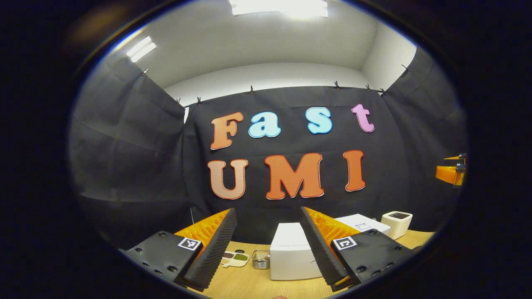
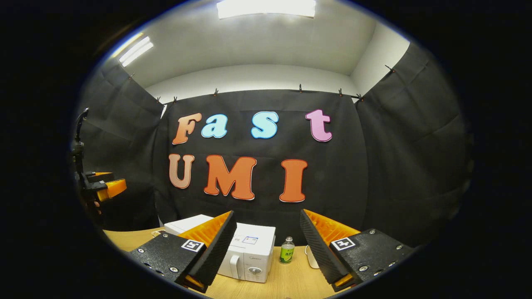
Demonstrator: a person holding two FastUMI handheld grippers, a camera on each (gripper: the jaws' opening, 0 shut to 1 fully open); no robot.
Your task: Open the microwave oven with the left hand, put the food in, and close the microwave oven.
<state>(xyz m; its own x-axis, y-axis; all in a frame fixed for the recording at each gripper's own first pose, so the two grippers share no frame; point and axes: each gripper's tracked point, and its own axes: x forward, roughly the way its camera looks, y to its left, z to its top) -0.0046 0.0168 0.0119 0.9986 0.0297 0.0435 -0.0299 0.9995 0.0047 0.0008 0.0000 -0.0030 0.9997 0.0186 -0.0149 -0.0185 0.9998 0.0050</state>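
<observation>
Left gripper view: I held the left gripper (image 1: pixel 268 245) with its fingers spread wide apart and nothing between them, aimed at the booth's back wall above a wooden table (image 1: pixel 249 284). At lower centre of the frame stood a white box (image 1: pixel 291 253), partly hidden behind my right-hand finger; I could not tell from this angle whether it was the oven. Left of it sat a small clear container (image 1: pixel 260 259) and, further left, a divided dish of food (image 1: pixel 235 258) with dark and green portions. At lower right stood a small white appliance (image 1: pixel 396 223) with a dark top, and beside it a flat white surface carrying a small label (image 1: pixel 363 226) too small to read. The right gripper (image 1: pixel 451 172) appeared at the right edge of the frame; whether it was open could not be judged there.

Right gripper view: the right gripper (image 2: pixel 268 245) was likewise open and empty. The microwave oven (image 2: pixel 245 253) stood at lower centre, door closed, with a handle and round knob on its front; faint brand lettering and a top sticker were illegible. Just right of it stood a green-labelled bottle (image 2: pixel 286 250), its writing unreadable. The left gripper (image 2: pixel 99 187) showed at the left edge of the frame.
</observation>
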